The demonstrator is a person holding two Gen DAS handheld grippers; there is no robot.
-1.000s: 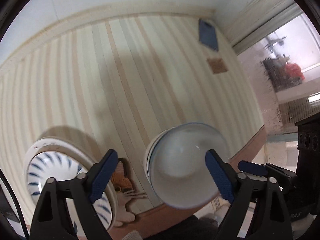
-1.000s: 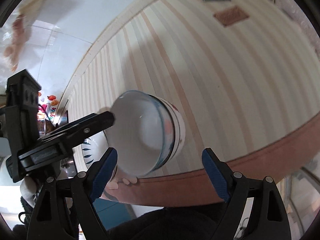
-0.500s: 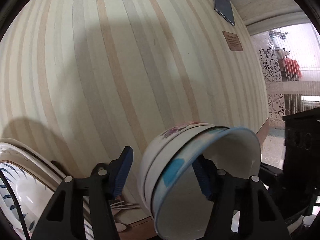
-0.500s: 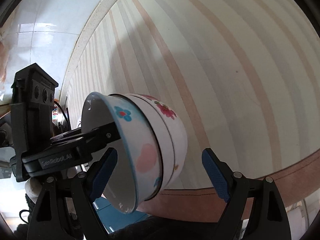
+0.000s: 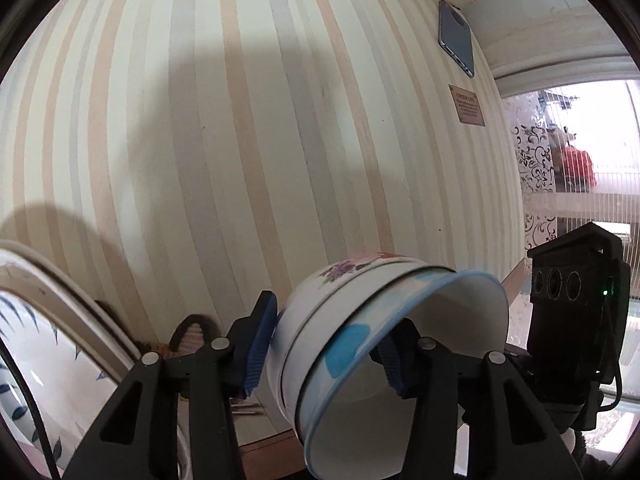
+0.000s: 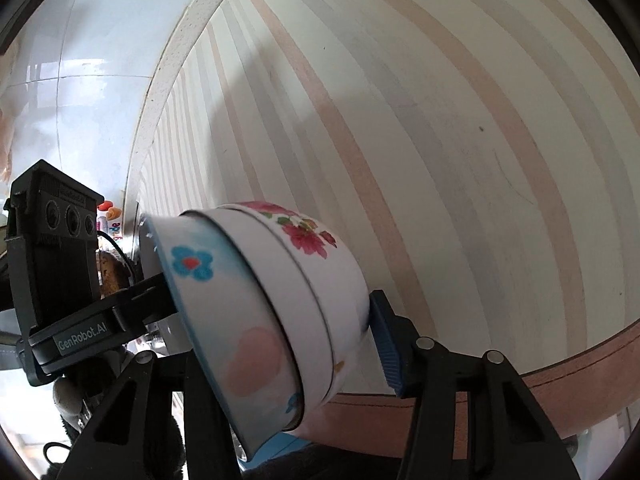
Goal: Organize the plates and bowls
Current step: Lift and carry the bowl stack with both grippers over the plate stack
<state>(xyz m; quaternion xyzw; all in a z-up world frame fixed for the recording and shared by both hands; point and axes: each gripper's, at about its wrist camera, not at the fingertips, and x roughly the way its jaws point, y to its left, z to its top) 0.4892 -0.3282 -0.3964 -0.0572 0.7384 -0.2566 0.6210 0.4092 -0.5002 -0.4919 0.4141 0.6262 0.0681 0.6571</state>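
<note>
Your left gripper point(image 5: 326, 344) has its blue pads point(image 5: 258, 338) pressed against the stack of bowls point(image 5: 380, 344): one pad sits on the outer wall of the floral bowl, the other reaches inside the rim of the blue-edged bowl nested in it. The fingers are clenched on that stack, which is tipped on its side with the mouth facing toward you and to the right, near the front edge of the striped table point(image 5: 240, 140).

In the right wrist view, your right gripper point(image 6: 280, 336) straddles the same stack point(image 6: 272, 304). Its right pad point(image 6: 384, 344) touches the base end of the bowl with the red flowers, while the left finger is hidden behind the blue-flowered bowl, so you cannot tell whether this gripper is really squeezing or only resting against it. The left gripper's finger point(image 6: 132, 304) shows at the left, reaching into the open mouth.

At the left of the left wrist view, a plate point(image 5: 48, 340) with blue leaf marks lies at the table's front left corner, close beside the bowls but not touching them. A phone point(image 5: 456, 38) and a small brown card point(image 5: 467, 105) lie near the far right edge.
</note>
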